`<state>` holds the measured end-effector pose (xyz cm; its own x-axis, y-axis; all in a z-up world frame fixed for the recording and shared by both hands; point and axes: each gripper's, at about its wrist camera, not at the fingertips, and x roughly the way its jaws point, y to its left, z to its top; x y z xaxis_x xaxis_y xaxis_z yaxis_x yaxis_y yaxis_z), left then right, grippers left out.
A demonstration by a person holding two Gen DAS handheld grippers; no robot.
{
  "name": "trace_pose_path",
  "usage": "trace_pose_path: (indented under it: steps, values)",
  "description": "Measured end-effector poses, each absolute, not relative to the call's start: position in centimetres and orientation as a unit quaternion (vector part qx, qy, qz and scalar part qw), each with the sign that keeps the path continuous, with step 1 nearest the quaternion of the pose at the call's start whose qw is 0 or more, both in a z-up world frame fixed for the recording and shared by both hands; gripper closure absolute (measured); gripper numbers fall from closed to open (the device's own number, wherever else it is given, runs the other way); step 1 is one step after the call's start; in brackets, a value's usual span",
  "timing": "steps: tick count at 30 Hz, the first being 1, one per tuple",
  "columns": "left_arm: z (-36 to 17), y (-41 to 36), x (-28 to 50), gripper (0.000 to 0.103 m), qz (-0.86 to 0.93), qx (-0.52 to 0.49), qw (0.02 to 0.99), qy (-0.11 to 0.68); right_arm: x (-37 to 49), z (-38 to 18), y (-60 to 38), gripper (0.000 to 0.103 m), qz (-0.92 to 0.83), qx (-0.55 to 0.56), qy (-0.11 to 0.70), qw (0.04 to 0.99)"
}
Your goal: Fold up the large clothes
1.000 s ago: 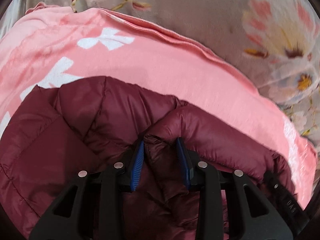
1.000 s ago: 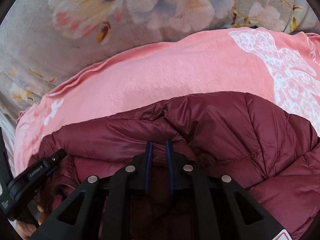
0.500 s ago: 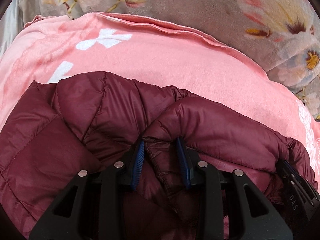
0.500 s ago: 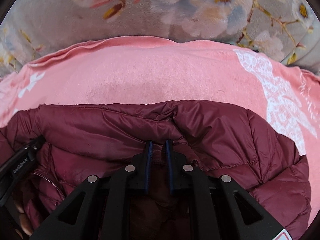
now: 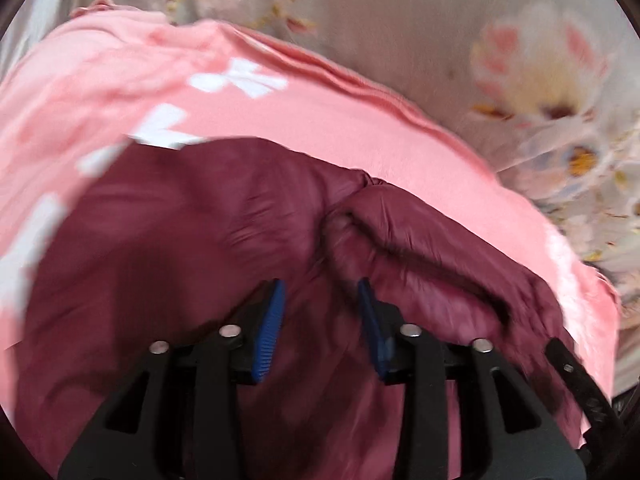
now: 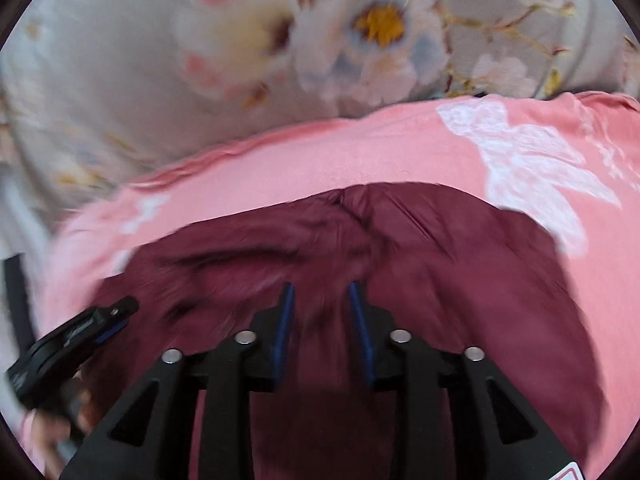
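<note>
A maroon puffer jacket [image 5: 180, 240] lies folded on a pink blanket [image 5: 320, 120]. My left gripper [image 5: 320, 284] hovers over its puffy folded edge, its jaws opening; the fabric lies below the blue pads and nothing is pinched. In the right wrist view the jacket [image 6: 460, 280] fills the lower half. My right gripper [image 6: 320, 286] is above it, jaws also opening, the pads clear of the cloth. Both views are blurred by motion. One black finger [image 6: 100, 320] of the left tool shows at the lower left of the right wrist view.
The pink blanket [image 6: 340, 160] with white flower prints lies on grey floral bedding [image 6: 160, 60] [image 5: 440, 20], which covers the far side. A person's hand [image 6: 44, 436] shows at the lower left. The right tool's black finger [image 5: 576, 380] shows at the lower right.
Both grippers were shut on folds of the jacket; now both have let go and their jaws have spread. Both have pulled back and up, and the jacket lies flatter.
</note>
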<state>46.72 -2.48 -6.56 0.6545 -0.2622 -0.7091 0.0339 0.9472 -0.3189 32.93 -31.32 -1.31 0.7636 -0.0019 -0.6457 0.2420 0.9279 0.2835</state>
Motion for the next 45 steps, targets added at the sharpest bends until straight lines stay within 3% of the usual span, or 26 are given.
trace_pose_path:
  steps: [1, 4, 10, 14, 21, 30, 32, 34, 37, 45]
  values:
    - [-5.8, -1.0, 44.8, 0.051, -0.088, -0.141, 0.901, 0.401, 30.7, -0.7, -31.3, 0.065, -0.063, 0.176, 0.332, 0.925]
    - [-4.2, 3.4, 39.1, 0.042, -0.098, -0.158, 0.898, 0.398, 21.3, 0.5, -31.6, 0.056, -0.052, 0.177, 0.312, 0.932]
    - [-3.2, 11.5, 27.6, 0.038, -0.085, -0.16, 0.895, 0.408, 3.9, 0.6, -33.0, 0.036, -0.088, 0.182, 0.3, 0.932]
    - [-4.4, 15.6, 21.6, 0.033, -0.046, -0.157, 0.897, 0.411, -3.8, -2.0, -33.6, 0.034, -0.114, 0.21, 0.331, 0.913]
    - [-7.3, 20.4, 16.7, 0.024, -0.003, -0.191, 0.885, 0.426, -7.8, -5.7, -33.8, 0.032, -0.117, 0.288, 0.339, 0.888]
    - [-8.6, 20.9, 16.3, 0.017, -0.015, -0.219, 0.876, 0.429, -5.6, -6.3, -33.3, 0.032, -0.104, 0.339, 0.324, 0.877]
    - [-8.4, 20.4, 16.3, 0.03, -0.023, -0.219, 0.875, 0.431, -5.0, -6.3, -32.9, 0.047, -0.102, 0.337, 0.324, 0.878]
    - [-8.4, 19.9, 16.3, 0.066, -0.045, -0.224, 0.867, 0.443, -4.6, -6.3, -32.6, 0.08, -0.103, 0.334, 0.332, 0.876]
    - [-8.0, 19.4, 15.8, 0.094, -0.058, -0.218, 0.865, 0.448, -4.9, -5.7, -32.3, 0.096, -0.101, 0.33, 0.324, 0.881]
    - [-2.5, 19.7, 11.0, 0.1, -0.108, -0.212, 0.884, 0.403, -9.7, 0.4, -29.8, 0.099, -0.06, 0.233, 0.276, 0.931]
